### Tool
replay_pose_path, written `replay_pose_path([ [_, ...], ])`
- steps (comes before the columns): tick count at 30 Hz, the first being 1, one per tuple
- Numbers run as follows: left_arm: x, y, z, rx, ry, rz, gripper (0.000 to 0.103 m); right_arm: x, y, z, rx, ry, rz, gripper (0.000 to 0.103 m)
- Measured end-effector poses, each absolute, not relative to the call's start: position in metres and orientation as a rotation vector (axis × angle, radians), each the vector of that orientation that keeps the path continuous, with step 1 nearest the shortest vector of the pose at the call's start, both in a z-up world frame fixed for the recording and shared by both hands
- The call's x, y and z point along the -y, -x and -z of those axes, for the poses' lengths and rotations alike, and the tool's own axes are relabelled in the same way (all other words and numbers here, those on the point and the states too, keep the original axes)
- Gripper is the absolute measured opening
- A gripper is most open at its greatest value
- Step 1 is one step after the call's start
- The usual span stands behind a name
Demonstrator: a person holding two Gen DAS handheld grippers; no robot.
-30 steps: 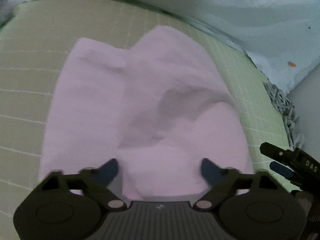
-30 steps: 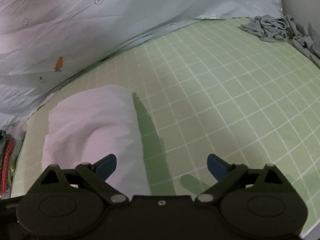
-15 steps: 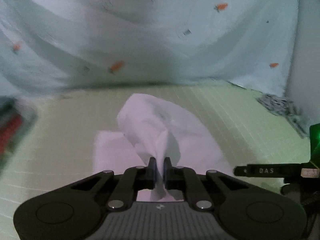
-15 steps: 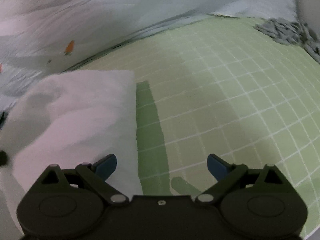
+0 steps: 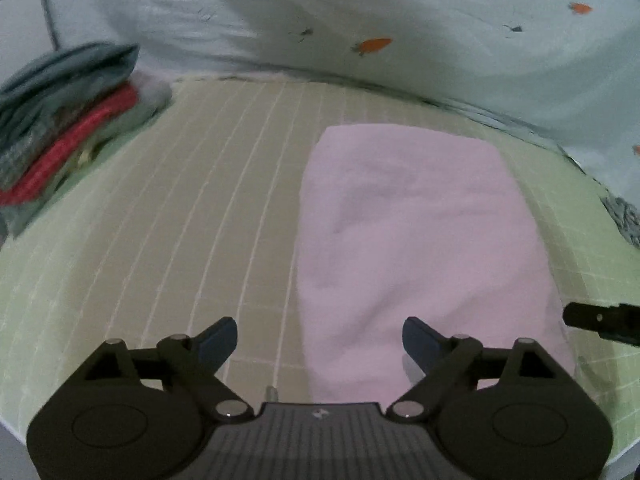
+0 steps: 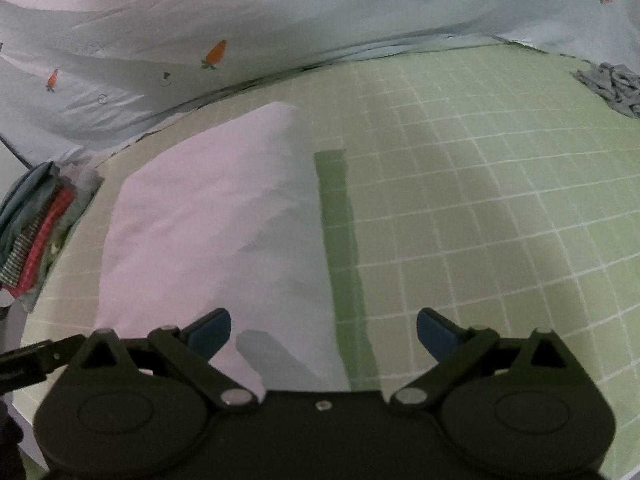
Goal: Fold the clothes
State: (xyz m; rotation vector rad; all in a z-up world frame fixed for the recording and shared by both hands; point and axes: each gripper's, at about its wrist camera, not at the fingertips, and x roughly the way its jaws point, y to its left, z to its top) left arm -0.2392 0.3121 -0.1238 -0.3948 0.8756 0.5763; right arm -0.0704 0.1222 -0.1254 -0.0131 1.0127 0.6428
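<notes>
A pale pink garment (image 5: 416,236) lies folded into a flat rectangle on the green checked sheet (image 5: 200,220). My left gripper (image 5: 318,340) is open just above its near left edge, with nothing between the fingers. In the right wrist view the same pink garment (image 6: 212,224) lies left of centre, beside a dark green tape strip (image 6: 344,264). My right gripper (image 6: 324,332) hangs open over the garment's near right corner and the tape, holding nothing.
A stack of folded clothes (image 5: 60,128), red and grey-blue, stands at the far left of the sheet. A crumpled grey garment (image 6: 612,84) lies at the far right. A pale blue carrot-print quilt (image 6: 280,20) bounds the back.
Half a second ago my left gripper was shut on a raised fold of the pink garment. It has let go and opened, and the garment now lies flat as a rectangle. The right gripper stayed open.
</notes>
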Motion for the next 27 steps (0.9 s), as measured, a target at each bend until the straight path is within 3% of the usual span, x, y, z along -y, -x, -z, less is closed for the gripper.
replay_pose_path([
  [12, -0.341, 0.213, 0.160, -1.009, 0.404, -0.373, 0.097, -0.159, 0.053, 0.141, -1.046, -0.017, -0.683, 0.103],
  [21, -0.393, 0.179, 0.189, -1.014, 0.610, -0.234, 0.101, -0.190, 0.012, 0.166, -1.142, -0.072, -0.715, 0.103],
  [24, -0.398, 0.173, 0.190, -0.985, 0.655, -0.242, 0.100, -0.204, -0.003, 0.176, -1.194, -0.083, -0.717, 0.103],
  [27, -0.395, 0.168, 0.189, -0.964, 0.656, -0.253, 0.087, -0.211, -0.006, 0.176, -1.219, -0.068, -0.715, 0.103],
])
